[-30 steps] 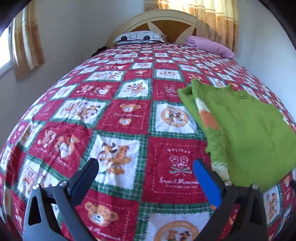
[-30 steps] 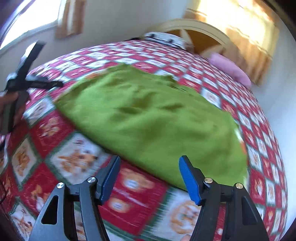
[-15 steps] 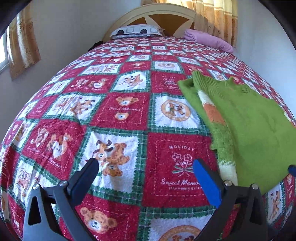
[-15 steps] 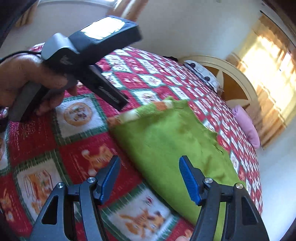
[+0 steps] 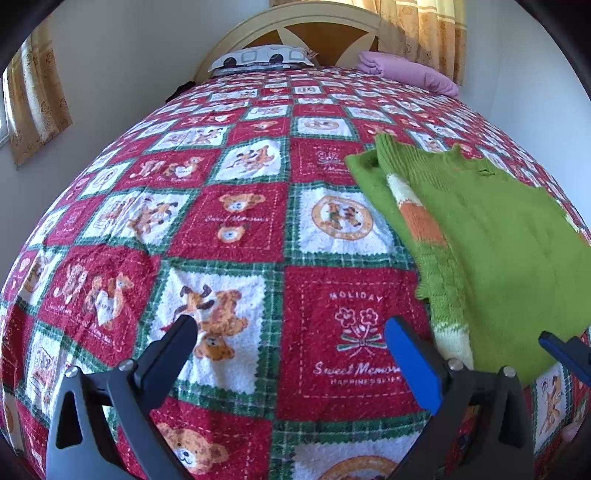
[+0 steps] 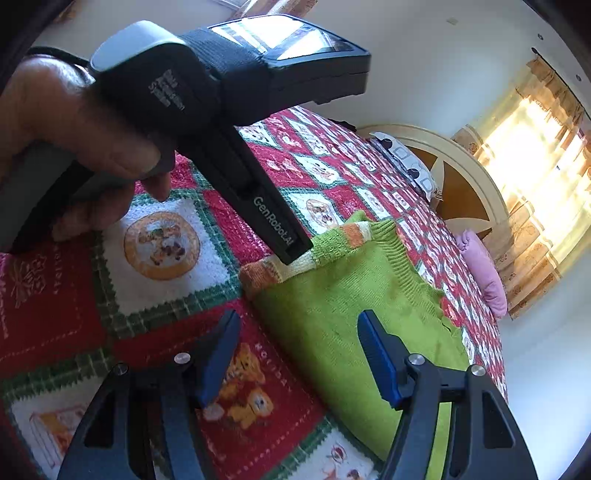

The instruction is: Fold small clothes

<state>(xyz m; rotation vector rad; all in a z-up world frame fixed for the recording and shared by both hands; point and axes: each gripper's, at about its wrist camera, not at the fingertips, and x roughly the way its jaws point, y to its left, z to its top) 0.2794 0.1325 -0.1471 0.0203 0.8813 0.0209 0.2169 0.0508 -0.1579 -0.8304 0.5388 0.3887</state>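
A green knit sweater (image 5: 498, 240) with an orange and cream striped sleeve lies folded on the patchwork bedspread (image 5: 229, 221), at the right of the left wrist view. My left gripper (image 5: 291, 328) stands open over bare bedspread, its blue pad just left of the sweater's cream cuff. My right gripper (image 6: 297, 325) is open too, with nothing between its pads, and hovers over the sweater's (image 6: 343, 314) near left corner. In the right wrist view a person's hand (image 6: 66, 122) holds the left tool, and one of its fingers (image 6: 273, 225) reaches down to the striped cuff. A blue fingertip (image 5: 554, 345) of the right gripper shows at the left view's right edge.
A patterned pillow (image 5: 266, 57) and a pink folded cloth (image 5: 410, 72) lie at the wooden headboard (image 5: 321, 35). Walls stand close on both sides of the bed, with curtains (image 5: 421, 22) behind the headboard. Bedspread stretches away left of the sweater.
My right gripper swung left along the sweater's near edge to its left corner and rolled; the left tool and hand now fill its upper left. The left gripper barely moved.
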